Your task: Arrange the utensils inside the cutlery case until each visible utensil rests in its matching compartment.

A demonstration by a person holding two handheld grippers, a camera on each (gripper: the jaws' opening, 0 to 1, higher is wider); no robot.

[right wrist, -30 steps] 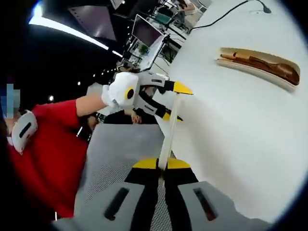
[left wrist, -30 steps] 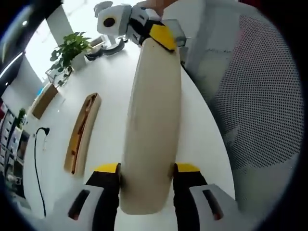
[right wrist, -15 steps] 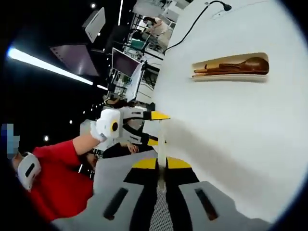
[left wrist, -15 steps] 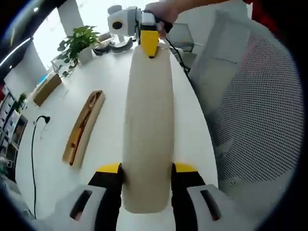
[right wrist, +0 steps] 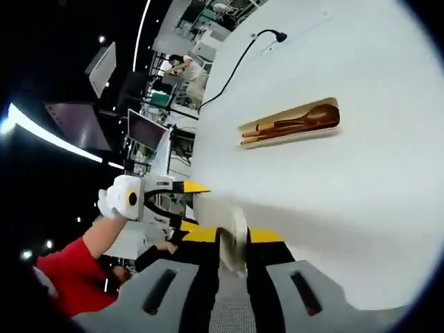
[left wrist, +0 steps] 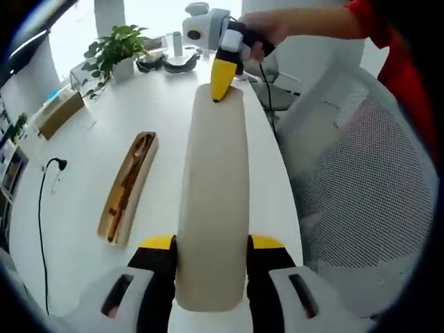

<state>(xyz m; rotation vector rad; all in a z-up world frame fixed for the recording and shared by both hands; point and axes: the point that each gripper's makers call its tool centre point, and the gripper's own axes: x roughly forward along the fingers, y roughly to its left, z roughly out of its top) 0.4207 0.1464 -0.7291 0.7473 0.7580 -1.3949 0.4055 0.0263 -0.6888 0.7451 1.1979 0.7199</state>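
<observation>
A long cream case lid (left wrist: 212, 201) is held above the white table (left wrist: 76, 236) at both ends. My left gripper (left wrist: 211, 244) is shut on its near end. My right gripper (left wrist: 223, 75), held by a hand with a red sleeve, is shut on its far end. In the right gripper view the lid (right wrist: 234, 244) appears almost edge-on between my right gripper's (right wrist: 232, 237) jaws, with my left gripper (right wrist: 182, 202) beyond. The case base (left wrist: 128, 187) lies on the table left of the lid, holding wooden utensils (right wrist: 295, 123), among them a spoon.
A grey mesh chair (left wrist: 361, 201) stands at the table's right edge. A potted plant (left wrist: 114, 52), a cardboard box (left wrist: 59, 114) and a headset (left wrist: 166, 62) sit at the far end. A black cable (left wrist: 41, 201) runs along the left. Monitors (right wrist: 146, 132) stand beyond the table.
Both views have rolled as the hands turned. The lid, still held at both ends, now lies flatter over the table. The case base has not moved.
</observation>
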